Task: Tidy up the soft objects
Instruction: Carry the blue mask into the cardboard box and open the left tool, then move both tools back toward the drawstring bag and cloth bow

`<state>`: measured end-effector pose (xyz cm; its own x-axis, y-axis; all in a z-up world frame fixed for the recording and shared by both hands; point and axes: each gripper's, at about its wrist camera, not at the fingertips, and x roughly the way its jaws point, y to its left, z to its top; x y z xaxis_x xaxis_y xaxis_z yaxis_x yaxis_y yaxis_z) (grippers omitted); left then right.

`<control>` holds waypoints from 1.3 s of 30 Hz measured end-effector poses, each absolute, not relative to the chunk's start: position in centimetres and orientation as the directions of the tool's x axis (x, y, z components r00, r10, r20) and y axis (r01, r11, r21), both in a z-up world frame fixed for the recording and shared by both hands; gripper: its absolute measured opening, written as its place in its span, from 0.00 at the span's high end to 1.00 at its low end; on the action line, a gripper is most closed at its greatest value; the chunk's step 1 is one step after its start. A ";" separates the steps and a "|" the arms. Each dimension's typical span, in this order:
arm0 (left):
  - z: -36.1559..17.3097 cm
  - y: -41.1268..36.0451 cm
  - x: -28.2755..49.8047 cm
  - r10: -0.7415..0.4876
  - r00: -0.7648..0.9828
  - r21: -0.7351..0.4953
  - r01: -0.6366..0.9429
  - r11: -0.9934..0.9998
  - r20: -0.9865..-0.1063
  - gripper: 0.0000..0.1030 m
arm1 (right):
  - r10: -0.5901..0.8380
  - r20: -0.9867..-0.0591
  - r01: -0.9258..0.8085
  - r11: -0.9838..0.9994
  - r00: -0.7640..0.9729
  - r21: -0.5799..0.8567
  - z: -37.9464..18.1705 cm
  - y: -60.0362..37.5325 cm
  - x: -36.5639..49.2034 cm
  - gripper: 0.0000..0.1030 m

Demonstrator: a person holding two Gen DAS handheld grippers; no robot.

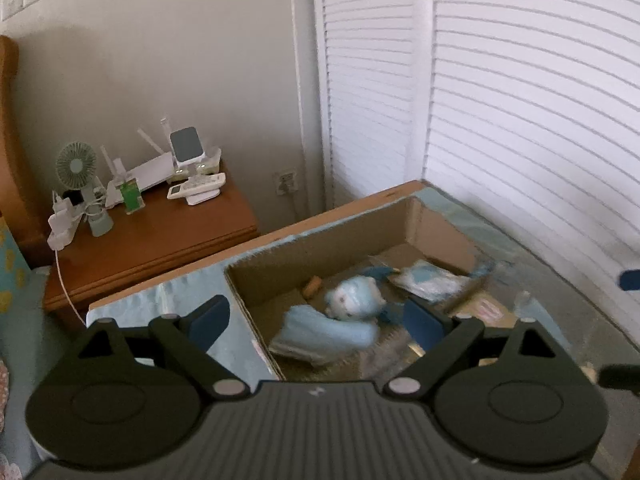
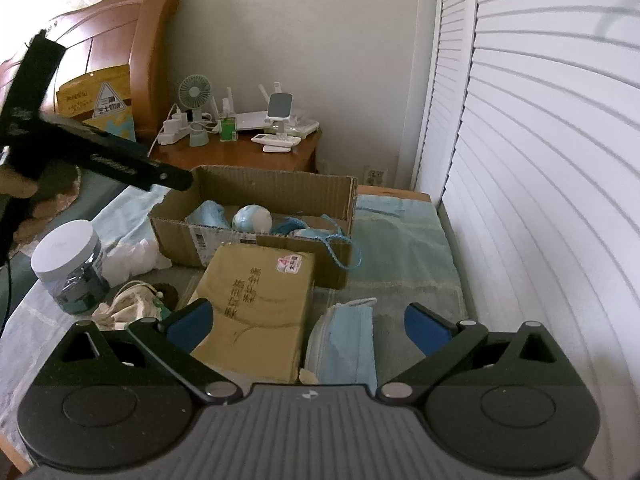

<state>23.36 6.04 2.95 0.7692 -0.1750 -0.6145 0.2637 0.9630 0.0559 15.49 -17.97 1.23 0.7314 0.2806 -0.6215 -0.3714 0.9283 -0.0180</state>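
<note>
Both claws gape empty: left claw (image 1: 316, 320) above the cardboard box (image 1: 320, 236) (toys inside), right claw (image 2: 312, 324) over a face mask (image 2: 348, 344).

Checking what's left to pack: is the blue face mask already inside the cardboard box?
No, the face mask lies on the bed outside the cardboard box.

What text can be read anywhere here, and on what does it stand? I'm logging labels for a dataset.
Nothing is sharp enough to quote.
yellow bag: Chinese characters in a triangle, too small to read.
cardboard flap: large printed Chinese characters, turned sideways, blurred.
sticker on that flap: too small.
shipping label on the cardboard box: too small.
</note>
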 end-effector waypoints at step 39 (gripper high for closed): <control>-6.3 3.0 13.5 -0.103 0.726 0.217 0.333 0.917 -0.680 0.17 | 0.152 -0.798 -0.278 0.960 0.584 -0.020 -8.1 -20.3 12.6 0.00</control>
